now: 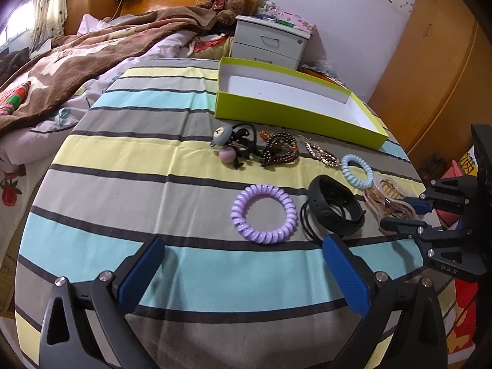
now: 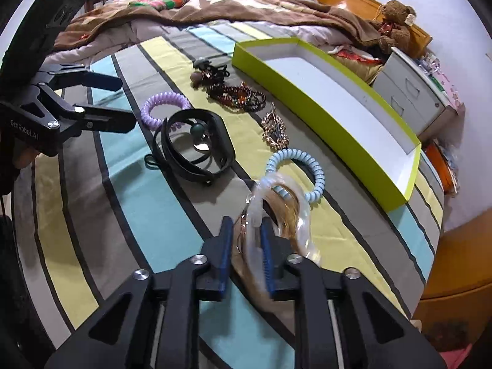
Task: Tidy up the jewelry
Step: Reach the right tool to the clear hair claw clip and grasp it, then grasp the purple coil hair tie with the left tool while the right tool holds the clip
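Two coil hair ties [image 1: 263, 213] [image 1: 357, 171], one lime box [image 1: 295, 113], one black band [image 1: 335, 209].

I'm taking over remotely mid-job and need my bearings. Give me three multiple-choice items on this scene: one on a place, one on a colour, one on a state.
1. Where does the purple coil hair tie lie?
A. on the striped cloth
B. inside the green box
C. on the nightstand

2. What colour are the outer walls of the open box?
A. red
B. lime green
C. black

3. What is the right gripper doing?
A. wide open over the black band
B. shut on nothing
C. closed on a clear packet

Answers:
1. A, it rests flat on the striped cloth, beside the black band.
2. B, green walls around a white, empty inside.
3. C, its blue pads press the clear packet from both sides; the left gripper stands open.
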`<state>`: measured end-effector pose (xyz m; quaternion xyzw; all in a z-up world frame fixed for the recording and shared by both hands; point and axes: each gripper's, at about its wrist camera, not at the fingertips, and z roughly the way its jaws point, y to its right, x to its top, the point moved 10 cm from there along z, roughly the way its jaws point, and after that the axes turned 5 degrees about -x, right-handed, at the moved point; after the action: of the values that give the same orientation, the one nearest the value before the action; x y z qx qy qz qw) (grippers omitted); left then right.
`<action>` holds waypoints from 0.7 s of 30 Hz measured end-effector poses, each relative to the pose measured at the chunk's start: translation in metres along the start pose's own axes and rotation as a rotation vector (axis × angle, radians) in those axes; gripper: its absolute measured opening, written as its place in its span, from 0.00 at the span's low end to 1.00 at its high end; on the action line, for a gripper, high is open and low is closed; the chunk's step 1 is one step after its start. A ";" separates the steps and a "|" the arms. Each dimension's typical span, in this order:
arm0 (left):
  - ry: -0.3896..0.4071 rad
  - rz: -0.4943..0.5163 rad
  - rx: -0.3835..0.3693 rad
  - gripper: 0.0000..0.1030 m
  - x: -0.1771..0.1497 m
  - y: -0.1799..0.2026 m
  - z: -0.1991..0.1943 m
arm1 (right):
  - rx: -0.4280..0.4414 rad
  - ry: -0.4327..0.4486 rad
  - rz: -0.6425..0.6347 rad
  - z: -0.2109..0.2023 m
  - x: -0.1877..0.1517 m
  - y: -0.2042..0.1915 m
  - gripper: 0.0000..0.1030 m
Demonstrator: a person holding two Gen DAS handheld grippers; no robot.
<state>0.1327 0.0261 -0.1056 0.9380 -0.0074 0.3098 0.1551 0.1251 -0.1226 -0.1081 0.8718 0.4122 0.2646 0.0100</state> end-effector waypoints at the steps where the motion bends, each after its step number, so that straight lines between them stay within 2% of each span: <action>1: -0.001 0.005 -0.007 1.00 0.000 0.001 0.000 | -0.002 0.005 0.014 -0.001 -0.001 0.001 0.14; 9: 0.005 -0.003 -0.033 1.00 0.000 0.007 -0.005 | -0.049 0.057 0.180 -0.016 -0.011 0.013 0.13; 16: 0.024 0.053 -0.053 0.95 0.012 0.028 -0.010 | -0.111 0.131 0.289 -0.045 -0.021 0.024 0.13; 18: 0.025 0.067 -0.048 0.95 0.013 0.031 -0.009 | -0.122 0.147 0.307 -0.053 -0.024 0.026 0.13; 21: 0.033 0.072 -0.003 0.95 0.016 0.024 -0.008 | -0.137 0.165 0.338 -0.061 -0.029 0.030 0.13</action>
<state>0.1384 0.0065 -0.0832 0.9318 -0.0391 0.3304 0.1455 0.1028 -0.1754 -0.0616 0.9012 0.2403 0.3604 -0.0091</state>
